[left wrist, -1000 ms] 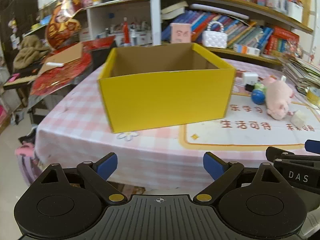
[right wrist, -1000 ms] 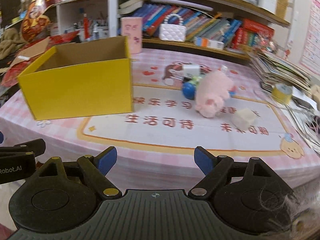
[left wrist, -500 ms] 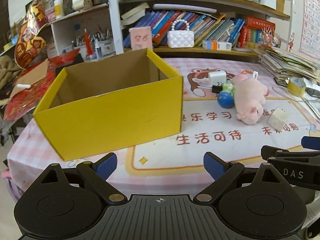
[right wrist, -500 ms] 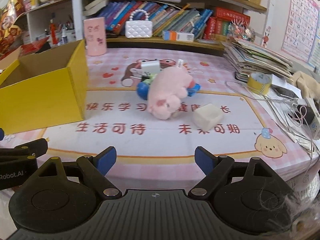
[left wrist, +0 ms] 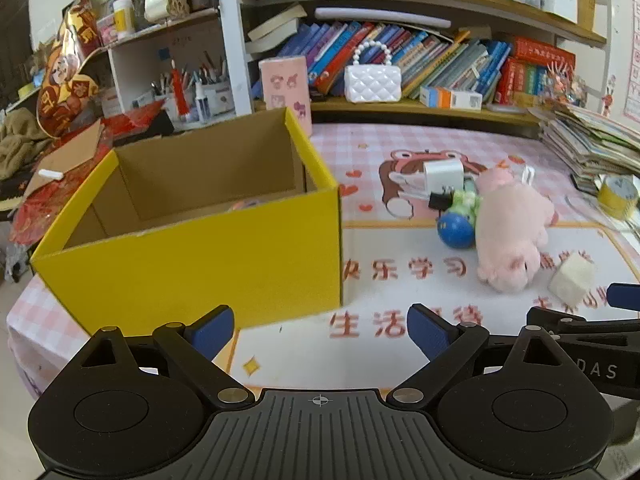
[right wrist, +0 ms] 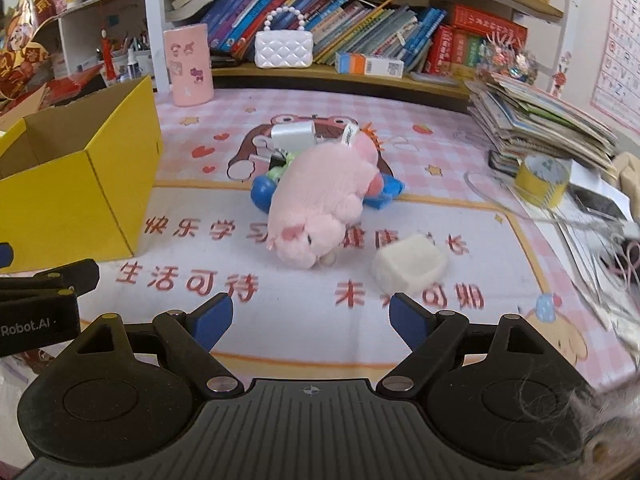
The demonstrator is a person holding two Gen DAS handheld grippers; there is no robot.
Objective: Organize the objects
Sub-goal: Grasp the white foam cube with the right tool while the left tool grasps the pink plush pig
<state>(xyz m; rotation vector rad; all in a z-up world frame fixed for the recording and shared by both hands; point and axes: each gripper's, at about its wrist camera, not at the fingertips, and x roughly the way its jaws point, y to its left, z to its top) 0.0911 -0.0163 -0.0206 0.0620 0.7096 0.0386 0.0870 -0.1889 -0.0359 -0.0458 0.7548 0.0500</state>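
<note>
Across the left half of the left wrist view stands the yellow box [left wrist: 192,256], open-topped on the pink checked tablecloth [left wrist: 420,148]. Right of it, mid-frame, the pink plush pig [left wrist: 510,236] lies on its side against the blue ball [left wrist: 456,230], with the white charger [left wrist: 443,174] just behind and the white cube [left wrist: 572,278] near the pig's snout. At the bottom edge, the left gripper [left wrist: 320,330] and the right gripper [right wrist: 310,318] both have jaws spread wide, with nothing between them.

Both wrist views look forward and downward across the table [left wrist: 400,144] from its near edge — sharing the yellow box [left wrist: 224,256] and pink plush pig [right wrist: 320,204].
</note>
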